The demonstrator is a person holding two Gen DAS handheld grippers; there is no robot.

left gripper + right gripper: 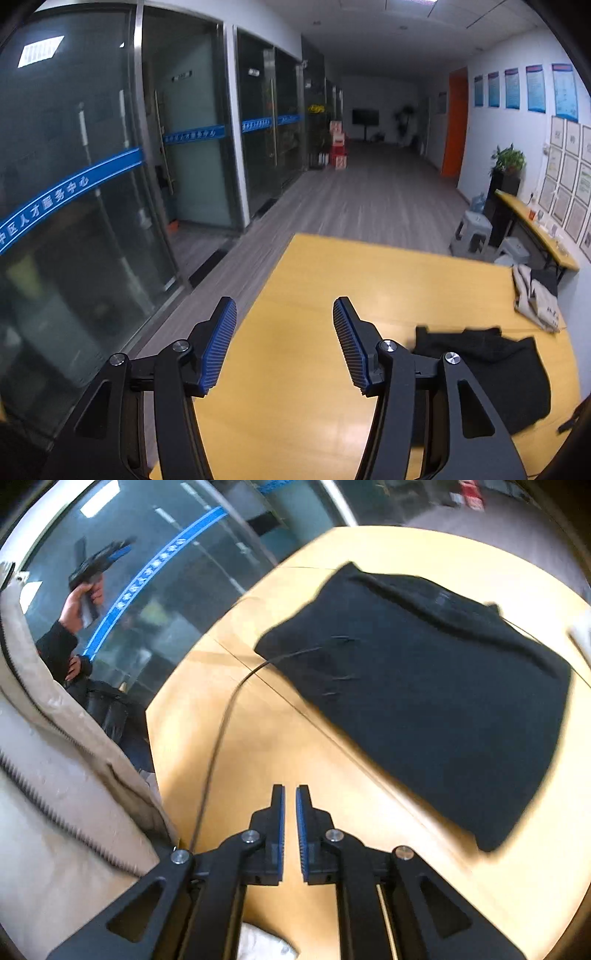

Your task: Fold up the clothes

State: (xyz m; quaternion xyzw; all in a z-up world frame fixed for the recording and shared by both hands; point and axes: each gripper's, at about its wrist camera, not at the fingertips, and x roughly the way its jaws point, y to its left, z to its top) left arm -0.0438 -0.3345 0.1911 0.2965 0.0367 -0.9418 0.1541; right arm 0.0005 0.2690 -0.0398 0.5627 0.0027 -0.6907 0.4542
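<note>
Item: black garment (424, 694), flat on the yellow counter (280, 746). From my right gripper (290, 805) it lies toward 1 o'clock, long axis running 10 to 4. I judge that gripper nearer; its fingers are narrow, holding nothing. Left gripper (284, 339): fingers wide, empty, garment off at 3 o'clock.

From the left tongs (284, 345), bare counter (332, 273) runs open toward 12 o'clock, with the dark garment (491, 365) lying at 3 o'clock. Ahead of the right tongs (290, 827), bare counter lies at 12 o'clock; the garment fills 1 to 2 o'clock, and a thin cable (218, 738) crosses at 11 o'clock.
</note>
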